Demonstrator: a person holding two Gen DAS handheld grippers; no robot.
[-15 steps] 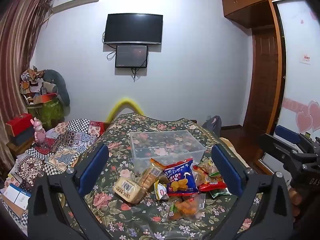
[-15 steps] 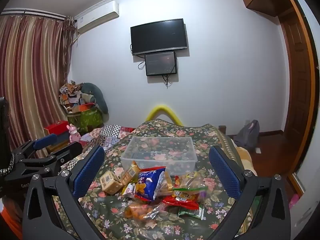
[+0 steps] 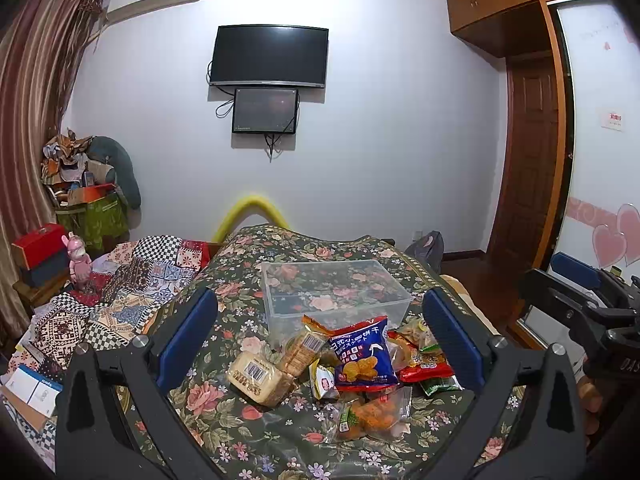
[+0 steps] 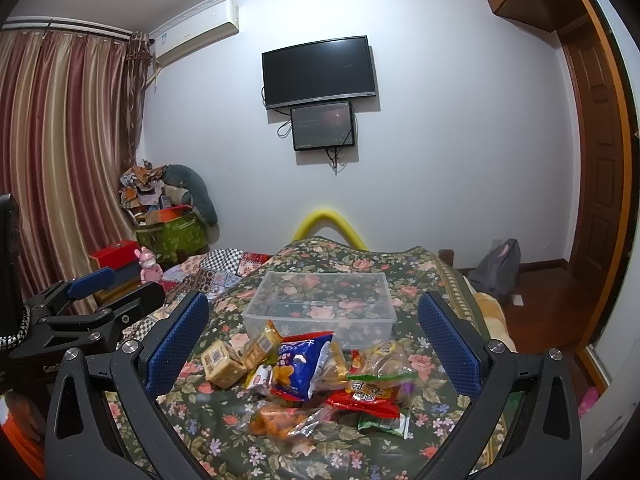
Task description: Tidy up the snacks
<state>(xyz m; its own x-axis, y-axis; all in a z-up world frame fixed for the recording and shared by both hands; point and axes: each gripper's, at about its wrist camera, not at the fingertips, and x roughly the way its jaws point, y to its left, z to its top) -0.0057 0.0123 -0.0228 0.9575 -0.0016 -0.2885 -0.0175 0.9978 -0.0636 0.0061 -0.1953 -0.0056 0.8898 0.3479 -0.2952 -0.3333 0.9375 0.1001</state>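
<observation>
A pile of snack packs lies on the floral bedcover in front of an empty clear plastic box (image 3: 334,292) (image 4: 320,304). The pile has a blue chip bag (image 3: 362,354) (image 4: 302,364), a beige biscuit block (image 3: 258,376) (image 4: 222,364), a red pack (image 3: 426,368) (image 4: 366,398) and a clear bag of orange snacks (image 3: 370,414) (image 4: 280,420). My left gripper (image 3: 320,344) is open and empty, held above and short of the pile. My right gripper (image 4: 314,346) is open and empty too, likewise short of the pile.
A patchwork blanket (image 3: 120,284) lies left of the floral cover. A pink toy (image 3: 80,256) and boxes (image 3: 38,244) stand at the far left. A grey bag (image 4: 498,266) sits on the floor at the right. The other gripper shows at each view's edge.
Both views have barely shifted; the snack pile and box sit a little lower in frame. Both grippers stay open.
</observation>
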